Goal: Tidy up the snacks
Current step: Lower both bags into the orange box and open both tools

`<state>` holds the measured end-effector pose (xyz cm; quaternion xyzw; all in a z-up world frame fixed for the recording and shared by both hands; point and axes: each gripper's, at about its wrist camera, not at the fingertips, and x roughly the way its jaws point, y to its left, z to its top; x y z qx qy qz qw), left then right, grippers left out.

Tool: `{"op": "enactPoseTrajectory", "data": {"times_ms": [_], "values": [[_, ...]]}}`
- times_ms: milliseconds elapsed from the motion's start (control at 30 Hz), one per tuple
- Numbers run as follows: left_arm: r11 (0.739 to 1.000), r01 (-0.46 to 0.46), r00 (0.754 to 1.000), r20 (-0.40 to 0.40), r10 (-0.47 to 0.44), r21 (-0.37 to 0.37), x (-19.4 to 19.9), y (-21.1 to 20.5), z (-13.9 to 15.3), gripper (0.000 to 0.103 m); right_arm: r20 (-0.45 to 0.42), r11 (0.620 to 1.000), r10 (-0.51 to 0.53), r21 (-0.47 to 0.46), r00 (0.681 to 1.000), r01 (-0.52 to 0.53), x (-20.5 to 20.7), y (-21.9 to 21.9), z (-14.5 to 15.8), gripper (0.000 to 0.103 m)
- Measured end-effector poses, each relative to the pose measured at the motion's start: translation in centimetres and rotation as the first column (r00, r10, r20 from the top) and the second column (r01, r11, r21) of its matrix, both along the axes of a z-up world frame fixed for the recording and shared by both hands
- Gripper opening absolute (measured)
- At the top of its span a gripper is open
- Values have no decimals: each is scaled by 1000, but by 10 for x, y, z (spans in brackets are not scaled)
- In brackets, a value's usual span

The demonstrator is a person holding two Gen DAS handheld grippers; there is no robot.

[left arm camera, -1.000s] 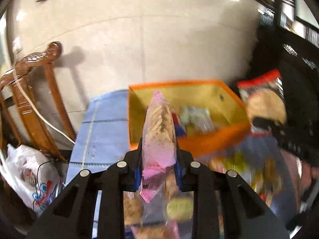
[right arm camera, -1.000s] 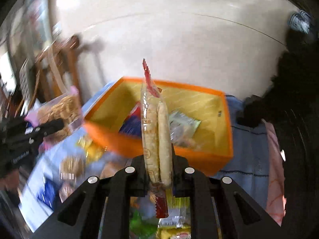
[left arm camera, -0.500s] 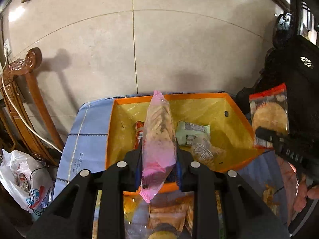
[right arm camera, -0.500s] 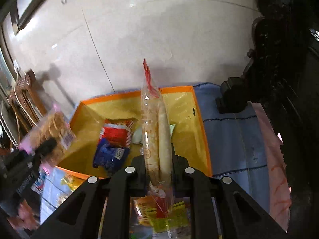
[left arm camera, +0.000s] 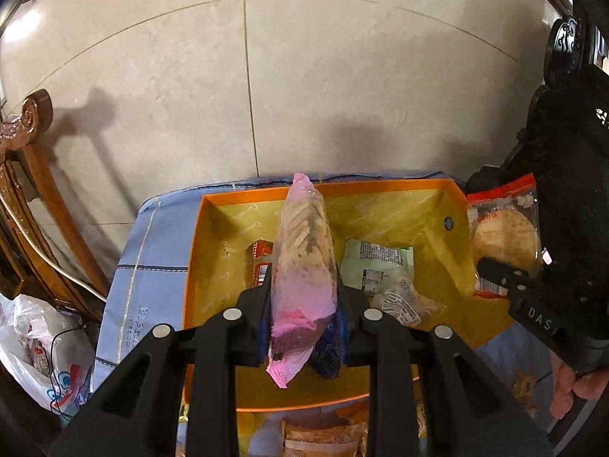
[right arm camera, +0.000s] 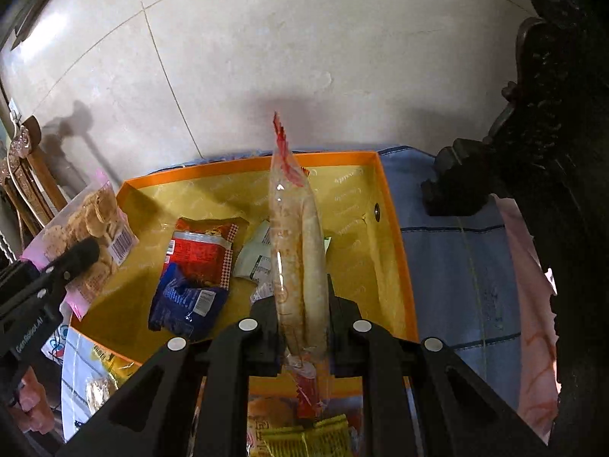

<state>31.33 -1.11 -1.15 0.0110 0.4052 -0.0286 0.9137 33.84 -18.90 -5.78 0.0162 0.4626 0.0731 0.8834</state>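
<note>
From the left wrist, we saw our left tongs (left arm camera: 302,304) clamped on a pink cracker packet (left arm camera: 302,266), which stood up on end between the fingers, above the near half of an orange box (left arm camera: 380,184) with a yellow lining. Inside the box lay a pale green packet (left arm camera: 375,262), a clear wrapped snack (left arm camera: 403,302) and part of a red packet (left arm camera: 260,262), the last mostly hidden behind the pink one. The box sat on a blue checked cloth (left arm camera: 152,251) over the bench. At the right edge our right tongs (left arm camera: 495,270) held a red-topped rice cracker packet (left arm camera: 502,232) just beyond the box's right wall, with a hand (left arm camera: 571,388) below them. A carved wooden chair (left arm camera: 34,175) and a white plastic bag (left arm camera: 45,346) stood to the left on the tiled floor (left arm camera: 304,76).

From the right wrist, we saw the right tongs (right arm camera: 302,323) gripping the rice cracker packet (right arm camera: 298,251) edge-on and upright, above the box (right arm camera: 236,165). On the box floor lay the red packet (right arm camera: 203,251), a dark blue packet (right arm camera: 186,304) overlapping its near end, and the green packet (right arm camera: 255,255) beside them. At the left, the left tongs (right arm camera: 82,257) held the pink cracker packet (right arm camera: 85,236) at the box's left rim. More snacks (right arm camera: 300,434) lay on the cloth (right arm camera: 456,259) in front of the box; a pink cloth (right arm camera: 529,304) lay at the right.
</note>
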Motion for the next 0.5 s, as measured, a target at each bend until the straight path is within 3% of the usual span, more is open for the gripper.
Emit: {"op": "enactPoseTrajectory", "data": {"times_ms": [133, 167, 200, 233, 300, 500], "values": [[1000, -15, 1000, -7, 15, -9, 8, 2, -4, 28, 7, 1000, 14, 10, 1000, -14, 8, 3, 2, 19], [999, -38, 999, 16, 38, -1, 10, 3, -3, 39, 7, 999, 28, 21, 1000, -28, 10, 4, 2, 48], [998, -65, 997, 39, 65, 13, 11, 3, -3, 92, 6, 998, 50, 25, 999, -50, 13, 7, 1, 100], [997, -76, 996, 44, 75, 20, 12, 4, -3, 98, 4, 998, 60, 14, 998, -60, 15, 9, 0, 100], [998, -58, 998, 40, 58, 8, 11, 9, -4, 99, 34, 998, 1, -57, 999, 1, 13, 5, 3, 100], [999, -48, 998, 43, 48, -1, -8, 24, -3, 99, 33, 999, 8, -39, 999, -6, -15, -11, 13, 99]]}}
